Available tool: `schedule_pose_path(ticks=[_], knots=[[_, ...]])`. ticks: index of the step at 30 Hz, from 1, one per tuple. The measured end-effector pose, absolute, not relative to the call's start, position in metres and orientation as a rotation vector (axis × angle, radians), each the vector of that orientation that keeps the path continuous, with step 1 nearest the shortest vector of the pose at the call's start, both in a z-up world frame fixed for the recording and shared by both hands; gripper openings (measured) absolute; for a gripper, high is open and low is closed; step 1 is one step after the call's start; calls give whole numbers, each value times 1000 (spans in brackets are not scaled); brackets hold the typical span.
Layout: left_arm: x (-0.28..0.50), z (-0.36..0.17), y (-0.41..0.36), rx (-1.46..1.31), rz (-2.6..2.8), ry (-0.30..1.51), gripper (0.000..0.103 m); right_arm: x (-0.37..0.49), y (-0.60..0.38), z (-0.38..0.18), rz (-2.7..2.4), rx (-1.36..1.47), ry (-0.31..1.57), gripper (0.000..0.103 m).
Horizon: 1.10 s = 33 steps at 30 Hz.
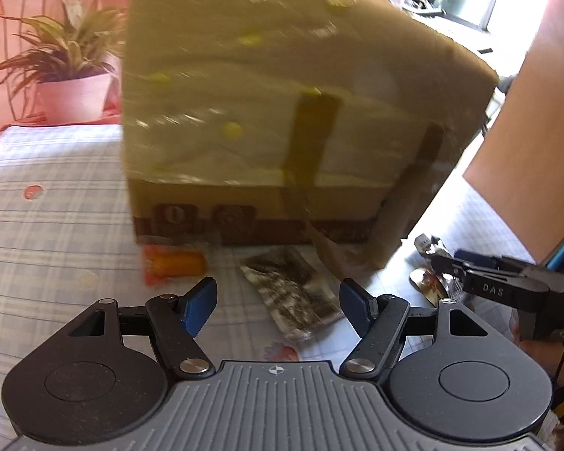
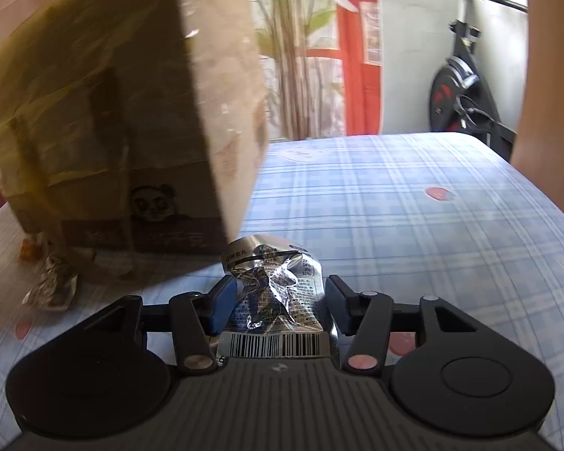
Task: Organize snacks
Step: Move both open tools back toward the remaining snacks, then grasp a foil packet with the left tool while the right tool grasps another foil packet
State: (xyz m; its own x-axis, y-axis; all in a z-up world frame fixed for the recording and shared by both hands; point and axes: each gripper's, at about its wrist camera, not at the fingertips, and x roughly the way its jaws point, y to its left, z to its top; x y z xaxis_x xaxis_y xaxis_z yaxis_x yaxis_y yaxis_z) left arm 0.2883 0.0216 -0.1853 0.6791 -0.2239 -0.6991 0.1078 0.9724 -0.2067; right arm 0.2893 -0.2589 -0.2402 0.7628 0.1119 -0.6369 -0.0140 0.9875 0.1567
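Note:
A taped cardboard box (image 1: 282, 112) stands on the plaid tablecloth; it also shows in the right wrist view (image 2: 112, 131). My left gripper (image 1: 278, 300) is open and empty, just in front of a dark silver snack packet (image 1: 293, 293) and an orange snack packet (image 1: 173, 263) that lie at the box's foot. My right gripper (image 2: 278, 297) is open, its blue pads on either side of a crumpled silver snack packet (image 2: 278, 293) with a barcode. The right gripper also shows at the right of the left wrist view (image 1: 443, 259), beside that silver packet (image 1: 428, 282).
A potted plant (image 1: 64, 71) stands behind the table at the left. An exercise bike (image 2: 462, 86) and a red frame (image 2: 357, 49) are behind the table. Another silver packet (image 2: 52, 285) lies left of the box. The plaid tablecloth (image 2: 413, 206) stretches to the right.

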Motion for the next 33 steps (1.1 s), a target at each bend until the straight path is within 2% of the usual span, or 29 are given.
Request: schedule_pose_path(ticks=[19, 21, 33], knots=[[329, -225, -45, 31, -25, 863, 73, 288, -262, -241, 73, 155, 687, 52], [325, -225, -44, 39, -34, 849, 65, 289, -264, -241, 71, 167, 687, 52], [272, -211, -9, -19, -123, 838, 54, 291, -264, -243, 63, 175, 708, 55]])
